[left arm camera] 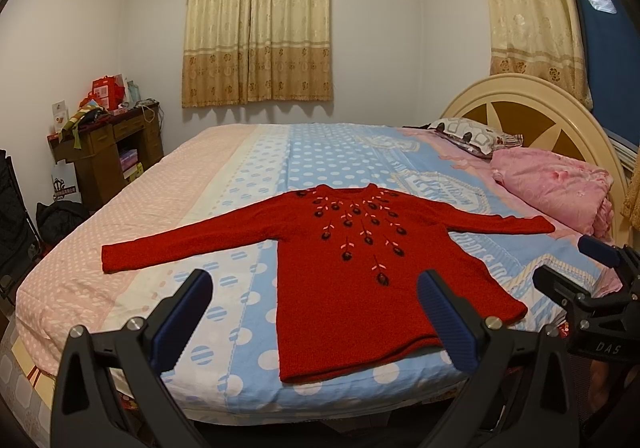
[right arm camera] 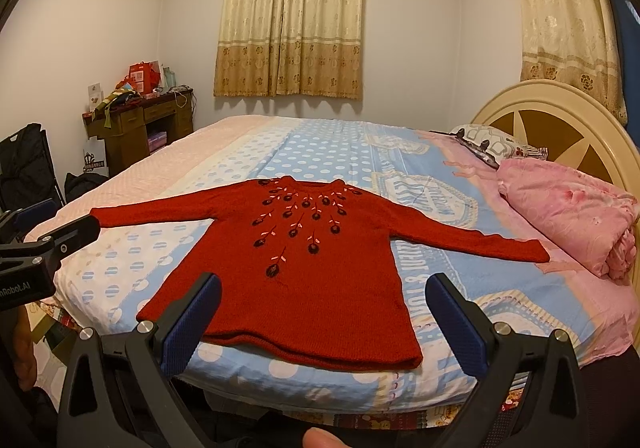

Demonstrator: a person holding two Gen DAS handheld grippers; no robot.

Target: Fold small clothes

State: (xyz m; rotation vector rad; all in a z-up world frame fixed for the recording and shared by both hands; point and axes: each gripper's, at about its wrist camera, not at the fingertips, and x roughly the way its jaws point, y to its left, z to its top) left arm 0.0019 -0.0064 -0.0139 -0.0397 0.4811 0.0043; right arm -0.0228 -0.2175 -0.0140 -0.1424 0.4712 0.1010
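Note:
A small red knitted sweater (left arm camera: 344, 280) with dark embroidered flowers lies flat on the bed, front up, both sleeves spread out sideways, hem toward me. The same sweater (right arm camera: 320, 280) fills the middle of the right wrist view. My left gripper (left arm camera: 316, 324) hovers open before the hem's left part, holding nothing. My right gripper (right arm camera: 324, 324) hovers open before the hem, also holding nothing. The right gripper (left arm camera: 600, 280) shows at the right edge of the left wrist view, and the left gripper (right arm camera: 40, 244) shows at the left edge of the right wrist view.
The bed (left arm camera: 248, 176) has a pink, white and blue dotted sheet. A folded pink quilt (left arm camera: 560, 188) and a patterned pillow (left arm camera: 472, 136) lie by the cream headboard (left arm camera: 520, 104). A cluttered wooden desk (left arm camera: 108, 144) stands far left. A fingertip (right arm camera: 320, 438) shows below.

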